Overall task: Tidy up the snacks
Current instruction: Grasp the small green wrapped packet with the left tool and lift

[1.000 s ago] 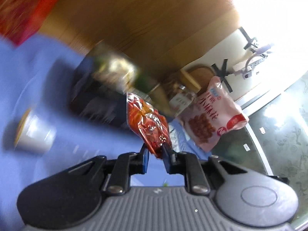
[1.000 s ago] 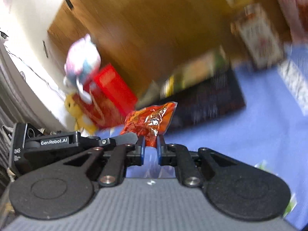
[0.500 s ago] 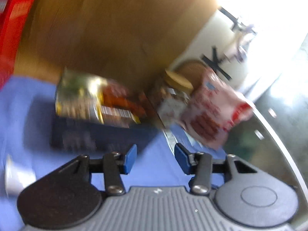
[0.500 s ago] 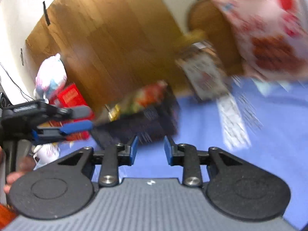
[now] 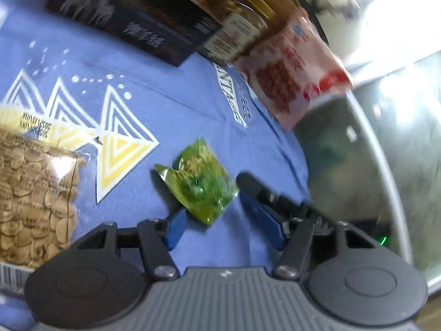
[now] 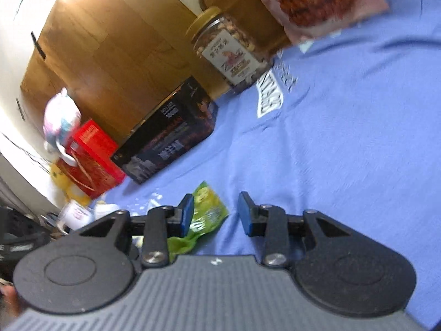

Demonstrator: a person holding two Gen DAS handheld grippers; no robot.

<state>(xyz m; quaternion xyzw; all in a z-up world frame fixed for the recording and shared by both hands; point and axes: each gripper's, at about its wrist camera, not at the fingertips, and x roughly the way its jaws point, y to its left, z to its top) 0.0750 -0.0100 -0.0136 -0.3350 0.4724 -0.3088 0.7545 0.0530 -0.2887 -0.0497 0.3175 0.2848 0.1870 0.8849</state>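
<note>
A: Where is the green snack packet (image 5: 198, 182)?

B: It lies flat on the blue cloth (image 5: 171, 115) that covers your surface. It sits just in front of your left gripper (image 5: 220, 215), between its two blue fingertips. The fingertips are wide apart, and I cannot tell if the left one touches the packet. Your right gripper (image 6: 216, 215) is spread apart too. The packet (image 6: 205, 212) lies just past its left fingertip, partly tucked under it, and nothing is held.

A: What else is on the cloth?

B: A clear bag of pale seeds (image 5: 33, 193) lies to the left. The cloth has white and yellow triangles (image 5: 115, 140) printed on it. Farther back lies a dark box (image 6: 171, 138). Next to the box stands a jar of nuts (image 6: 226, 47) with a gold lid. A pink and white snack bag (image 5: 295, 74) stands near the jar, by the edge of the cloth.

A: And the room?

B: There is a brown wood floor (image 6: 110, 52) behind the surface. A red box (image 6: 91, 157) sits past the dark box, with a pink and white soft toy (image 6: 60, 121) beside it. On the right, past the cloth, you can see shiny glass (image 5: 358, 165).

A: How are you holding the grippers?

B: Your left gripper tips down at the cloth. Your right gripper points low across the cloth, tilted to one side.
</note>
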